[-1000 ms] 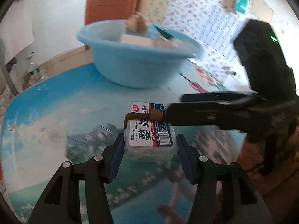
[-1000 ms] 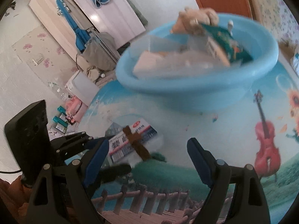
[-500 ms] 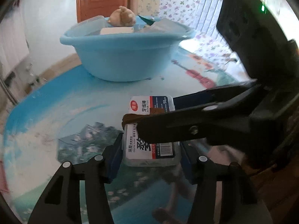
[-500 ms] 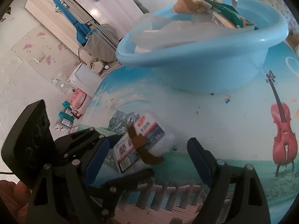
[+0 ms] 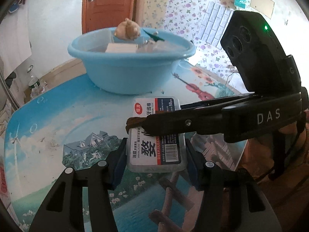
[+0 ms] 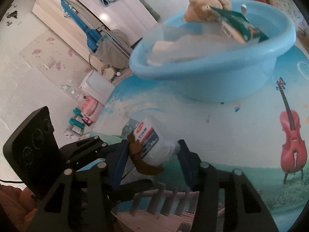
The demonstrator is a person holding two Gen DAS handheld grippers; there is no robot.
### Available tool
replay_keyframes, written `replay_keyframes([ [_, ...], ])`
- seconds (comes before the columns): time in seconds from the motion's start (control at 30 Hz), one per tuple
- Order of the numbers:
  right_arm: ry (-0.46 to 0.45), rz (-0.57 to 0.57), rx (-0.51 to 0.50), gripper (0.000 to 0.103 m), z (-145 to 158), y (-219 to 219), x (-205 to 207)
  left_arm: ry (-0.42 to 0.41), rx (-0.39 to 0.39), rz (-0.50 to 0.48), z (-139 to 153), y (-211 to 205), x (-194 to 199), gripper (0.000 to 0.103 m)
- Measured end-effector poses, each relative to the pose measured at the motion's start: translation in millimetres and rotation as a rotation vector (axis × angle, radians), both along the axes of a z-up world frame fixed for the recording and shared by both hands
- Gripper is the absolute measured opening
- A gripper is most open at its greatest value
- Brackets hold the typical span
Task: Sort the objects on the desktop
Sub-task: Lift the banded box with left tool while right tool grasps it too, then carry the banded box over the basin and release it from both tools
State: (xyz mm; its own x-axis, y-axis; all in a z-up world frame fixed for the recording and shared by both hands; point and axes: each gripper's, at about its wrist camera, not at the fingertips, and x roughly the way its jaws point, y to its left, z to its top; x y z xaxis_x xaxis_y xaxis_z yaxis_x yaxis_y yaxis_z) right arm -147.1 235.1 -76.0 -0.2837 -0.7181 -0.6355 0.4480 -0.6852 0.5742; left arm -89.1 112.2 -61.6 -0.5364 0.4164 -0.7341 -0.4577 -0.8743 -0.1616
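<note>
The left gripper (image 5: 156,160) is clamping a clear box of dental floss (image 5: 155,135) between its two blue pads (image 5: 119,164), with both pads pressing on the box's long sides and the box sticking out forward past the fingertips. A brown band (image 5: 135,122) is wrapping across the box near its middle. The right gripper (image 6: 152,162) is reaching in from the left gripper's right side, and its fingers are standing on either side of the same box (image 6: 154,145); the pads seem to be touching the box, but I cannot tell whether they are really squeezing it. Straight ahead of both grippers, a blue basin (image 5: 131,65) is sitting on the printed table cover (image 5: 58,119), holding a plush toy (image 5: 127,31), a white box (image 5: 121,48) and a green packet (image 6: 241,27)
</note>
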Motion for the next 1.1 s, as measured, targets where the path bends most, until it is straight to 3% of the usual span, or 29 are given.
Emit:
replay_keyframes([
  [0.23,0.157,0.0,0.015,0.045,37.8,2.4,15.8,0.069,-0.01,0.003,23.6,1.4,4.3,0.054],
  [0.43,0.25,-0.005,0.044,0.044,63.2,7.4,21.9,0.093,0.026,0.012,41.7,1.9,-1.1,0.054],
  [0.63,0.305,-0.014,0.03,0.044,81.5,14.3,25.1,0.143,0.02,0.007,60.2,4.8,2.5,0.054],
  [1.1,0.393,-0.069,0.053,0.043,106.2,26.8,5.6,0.188,0.029,-0.008,80.7,17.4,-32.7,0.055],
])
